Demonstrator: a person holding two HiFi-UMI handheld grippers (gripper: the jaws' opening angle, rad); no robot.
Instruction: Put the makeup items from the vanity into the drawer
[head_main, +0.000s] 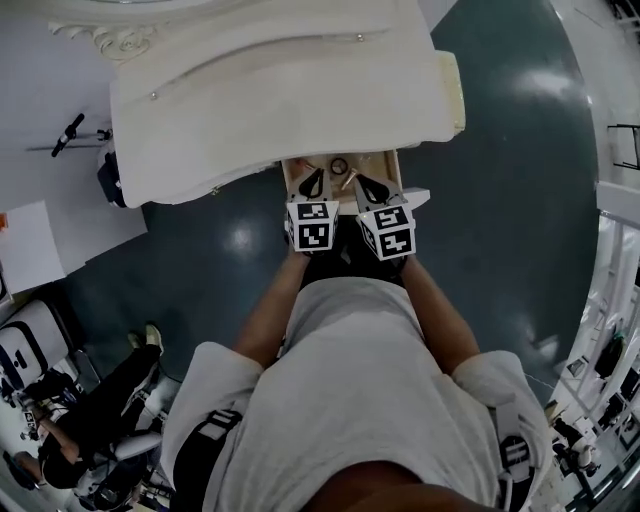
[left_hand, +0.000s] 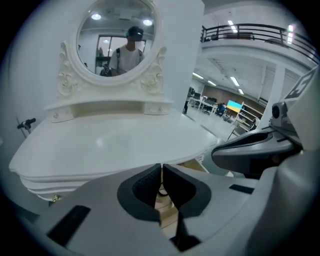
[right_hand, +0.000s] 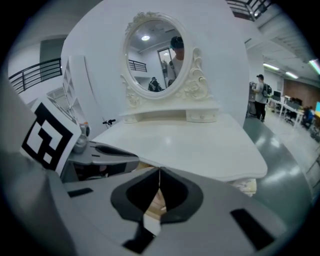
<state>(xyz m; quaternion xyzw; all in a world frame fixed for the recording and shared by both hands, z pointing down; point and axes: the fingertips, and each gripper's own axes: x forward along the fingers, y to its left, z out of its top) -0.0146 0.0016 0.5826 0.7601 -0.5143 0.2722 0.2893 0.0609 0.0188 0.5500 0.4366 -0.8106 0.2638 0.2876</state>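
The white vanity (head_main: 270, 90) fills the top of the head view, and its wooden drawer (head_main: 293, 180) stands pulled out below the front edge. Inside the drawer lie a small dark ring (head_main: 339, 166) and a thin golden item (head_main: 349, 179). My left gripper (head_main: 312, 186) and right gripper (head_main: 372, 188) hang side by side over the drawer, both pointing at the vanity. In the left gripper view my left gripper (left_hand: 161, 169) is shut, pads touching with nothing between them. My right gripper (right_hand: 159, 174) is shut and empty too. An oval mirror (right_hand: 159, 54) rises at the vanity's back.
Dark green floor (head_main: 500, 180) surrounds the vanity. A person sits at the lower left (head_main: 70, 425), beside a white board (head_main: 28, 245). Another person (right_hand: 261, 95) stands far off on the right. Shelving and desks (left_hand: 235, 107) stand in the distant hall.
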